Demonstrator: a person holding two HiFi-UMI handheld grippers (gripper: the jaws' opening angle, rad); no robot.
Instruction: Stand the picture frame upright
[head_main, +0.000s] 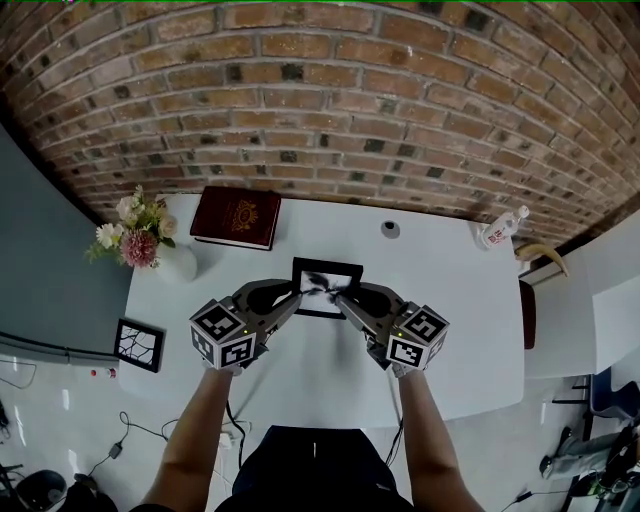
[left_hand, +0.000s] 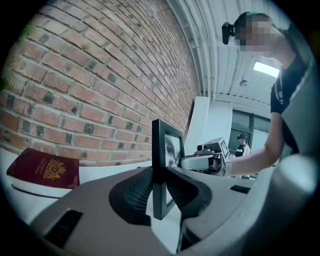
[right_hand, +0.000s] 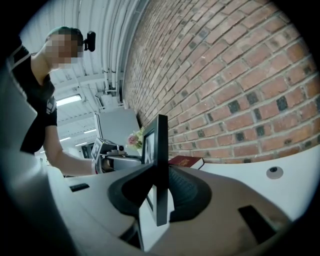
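Near pink flowers (head_main: 135, 232) kept in a white vase (head_main: 178, 262), seen only overhead, the black picture frame (head_main: 327, 270) is pinched by left gripper (head_main: 297, 294) and right gripper (head_main: 339, 297).

Matt black picture frame (head_main: 326, 284), smooth white table (head_main: 465, 340), rough red brick wall (head_main: 320, 110)

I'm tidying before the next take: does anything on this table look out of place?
One thing: a second small frame sits at the table's near-left corner, turned askew to its edges, right at the rim. Nothing looks spilled.
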